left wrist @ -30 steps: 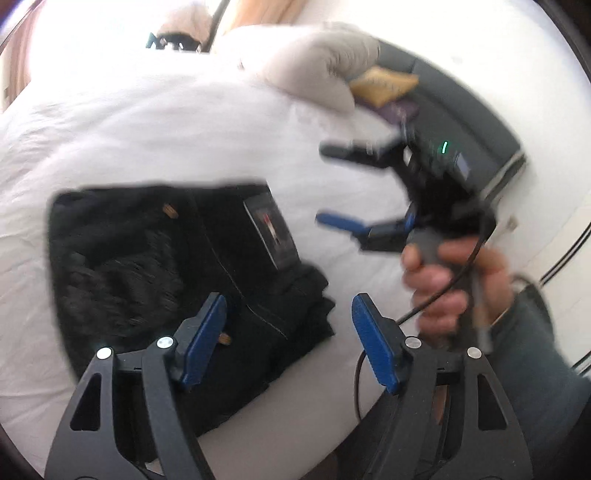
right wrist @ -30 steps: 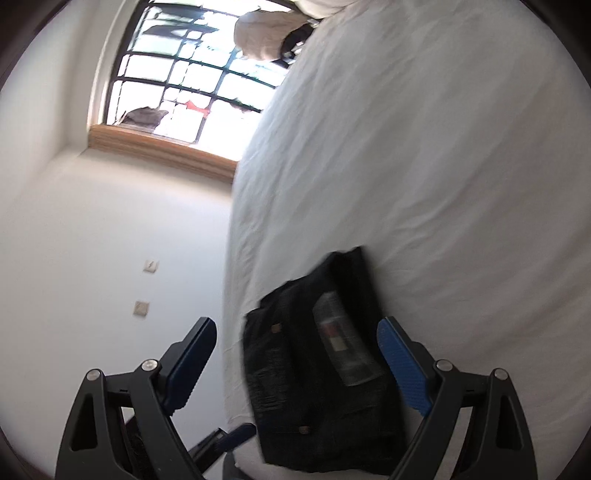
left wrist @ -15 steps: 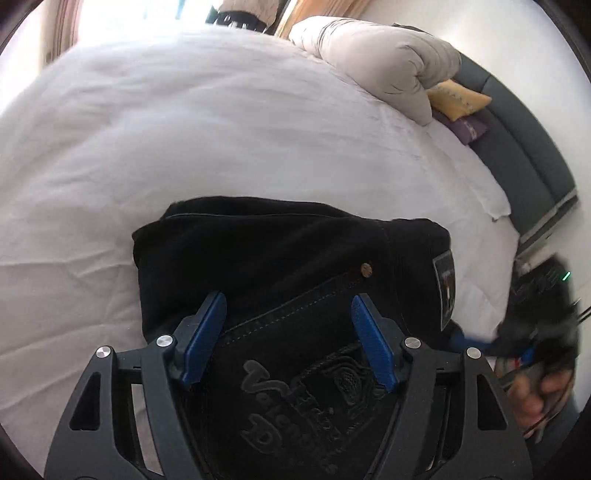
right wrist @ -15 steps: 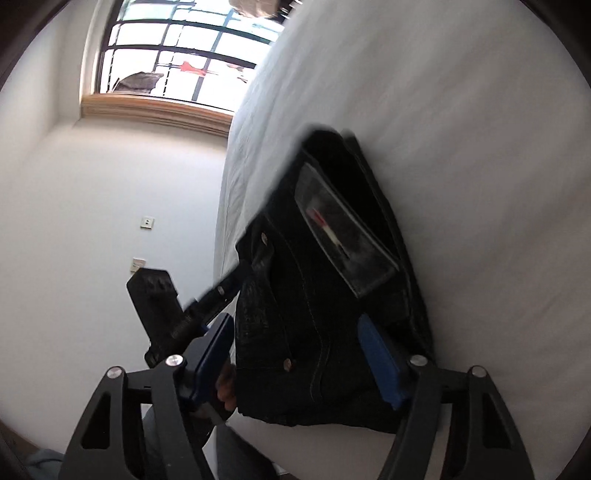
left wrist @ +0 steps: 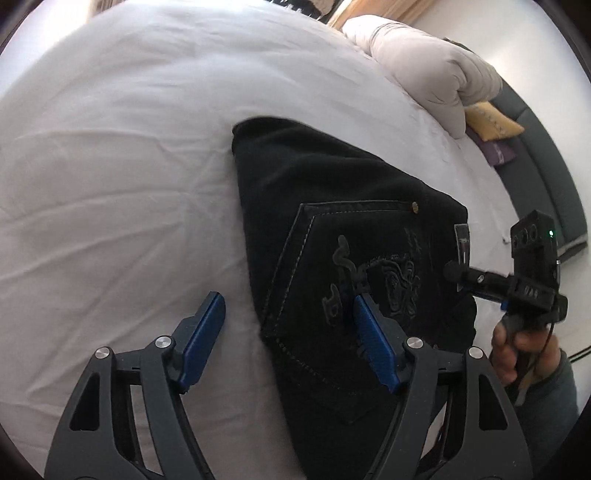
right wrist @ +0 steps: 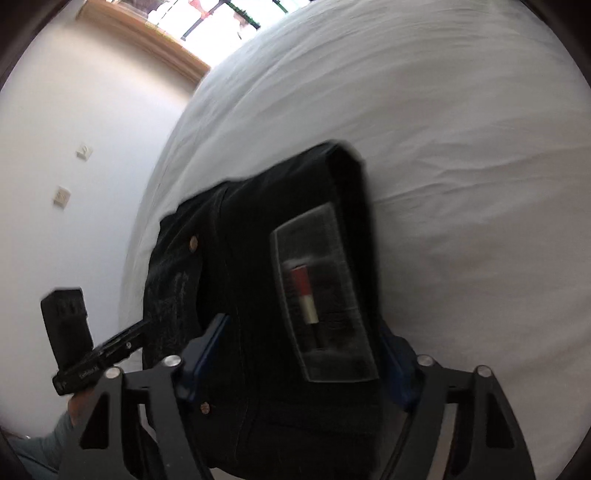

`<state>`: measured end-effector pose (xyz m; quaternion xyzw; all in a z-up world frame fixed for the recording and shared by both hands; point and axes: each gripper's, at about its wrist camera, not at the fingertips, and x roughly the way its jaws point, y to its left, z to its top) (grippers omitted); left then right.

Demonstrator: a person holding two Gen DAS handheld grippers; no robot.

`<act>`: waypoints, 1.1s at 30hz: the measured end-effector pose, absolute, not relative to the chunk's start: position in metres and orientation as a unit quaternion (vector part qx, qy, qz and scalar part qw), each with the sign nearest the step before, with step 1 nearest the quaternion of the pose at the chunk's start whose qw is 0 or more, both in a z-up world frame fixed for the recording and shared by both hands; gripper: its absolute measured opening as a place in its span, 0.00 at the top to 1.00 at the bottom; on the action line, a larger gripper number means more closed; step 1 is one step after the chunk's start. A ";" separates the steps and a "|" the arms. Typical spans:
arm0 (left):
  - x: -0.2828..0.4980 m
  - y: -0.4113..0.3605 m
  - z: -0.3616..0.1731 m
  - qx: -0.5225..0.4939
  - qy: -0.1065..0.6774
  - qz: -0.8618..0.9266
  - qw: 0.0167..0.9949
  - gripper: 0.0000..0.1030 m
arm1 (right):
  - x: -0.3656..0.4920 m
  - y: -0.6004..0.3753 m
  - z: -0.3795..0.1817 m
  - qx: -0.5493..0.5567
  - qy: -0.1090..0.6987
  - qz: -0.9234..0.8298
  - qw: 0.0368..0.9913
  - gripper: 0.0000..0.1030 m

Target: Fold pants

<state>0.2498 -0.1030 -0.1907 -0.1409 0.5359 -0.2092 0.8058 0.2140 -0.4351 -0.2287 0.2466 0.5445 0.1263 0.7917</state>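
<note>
Black folded pants (left wrist: 343, 229) lie on a white bed, back pocket with an embossed logo facing up. My left gripper (left wrist: 288, 332) is open and straddles the left edge of the pants, one finger over the sheet and one over the pocket. The right gripper shows at the right in the left wrist view (left wrist: 480, 277), at the waistband end. In the right wrist view the pants (right wrist: 240, 277) fill the gap between my right gripper's (right wrist: 306, 354) open fingers, with the grey waistband label (right wrist: 321, 295) up close. Whether the fingers touch the cloth is unclear.
The white bed sheet (left wrist: 110, 166) spreads left and beyond the pants. A beige pillow (left wrist: 424, 70), a yellow cushion (left wrist: 491, 118) and a grey headboard (left wrist: 546, 173) lie at the far right. A wall with sockets (right wrist: 62, 195) and a window (right wrist: 229, 18) stand beyond the bed edge.
Both grippers have come down close to the pants. The left has shifted from over the pocket to the pants' left edge. The right has closed in on the waistband label.
</note>
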 end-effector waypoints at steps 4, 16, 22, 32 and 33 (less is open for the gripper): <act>0.259 -0.124 -0.191 -0.106 0.541 -0.228 0.802 0.63 | 0.217 -0.426 -0.225 0.198 0.564 0.089 0.797 0.57; 0.252 -0.110 -0.094 -0.087 0.471 -0.253 0.840 0.86 | 0.220 -0.367 -0.133 0.122 0.480 0.100 0.863 0.83; 0.297 -0.078 -0.078 -0.057 0.459 -0.228 0.857 0.84 | 0.263 -0.364 -0.121 0.156 0.449 0.107 0.873 0.83; 0.297 -0.028 -0.136 -0.009 0.456 -0.083 0.886 0.05 | 0.264 -0.379 -0.207 0.202 0.469 0.012 0.860 0.38; 0.285 -0.027 -0.126 0.005 0.436 -0.071 0.897 0.00 | 0.250 -0.382 -0.194 0.197 0.442 0.002 0.875 0.38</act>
